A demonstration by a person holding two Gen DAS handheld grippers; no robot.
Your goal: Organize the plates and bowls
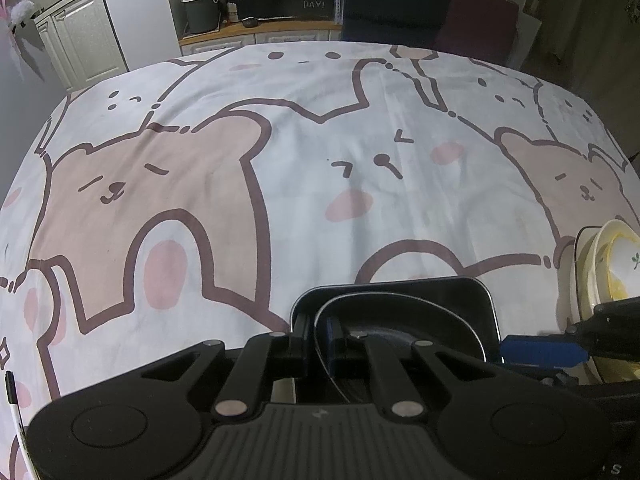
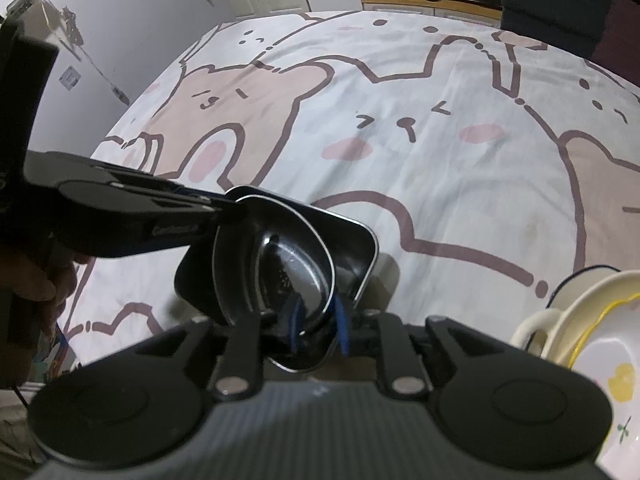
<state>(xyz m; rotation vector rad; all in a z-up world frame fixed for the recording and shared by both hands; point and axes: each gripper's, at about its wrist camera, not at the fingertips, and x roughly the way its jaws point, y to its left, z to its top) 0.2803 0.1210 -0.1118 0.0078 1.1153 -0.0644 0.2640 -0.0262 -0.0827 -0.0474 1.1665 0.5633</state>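
A black round bowl (image 2: 280, 268) sits inside a black square dish (image 2: 352, 236) on the table. My left gripper (image 1: 318, 340) is shut on the bowl's rim (image 1: 396, 308), one finger on each side of it; in the right wrist view it comes in from the left (image 2: 230, 208). My right gripper (image 2: 318, 320) is shut on the near rim of the same bowl, blue pads on either side. A stack of cream and white bowls and plates (image 2: 592, 320) stands to the right, also in the left wrist view (image 1: 608, 268).
The table is covered by a white cloth with pink bear drawings (image 1: 280, 168). Dark chairs (image 1: 396, 4) stand at the far edge. White cabinets (image 1: 80, 36) and a counter with a bin (image 1: 204, 12) are behind.
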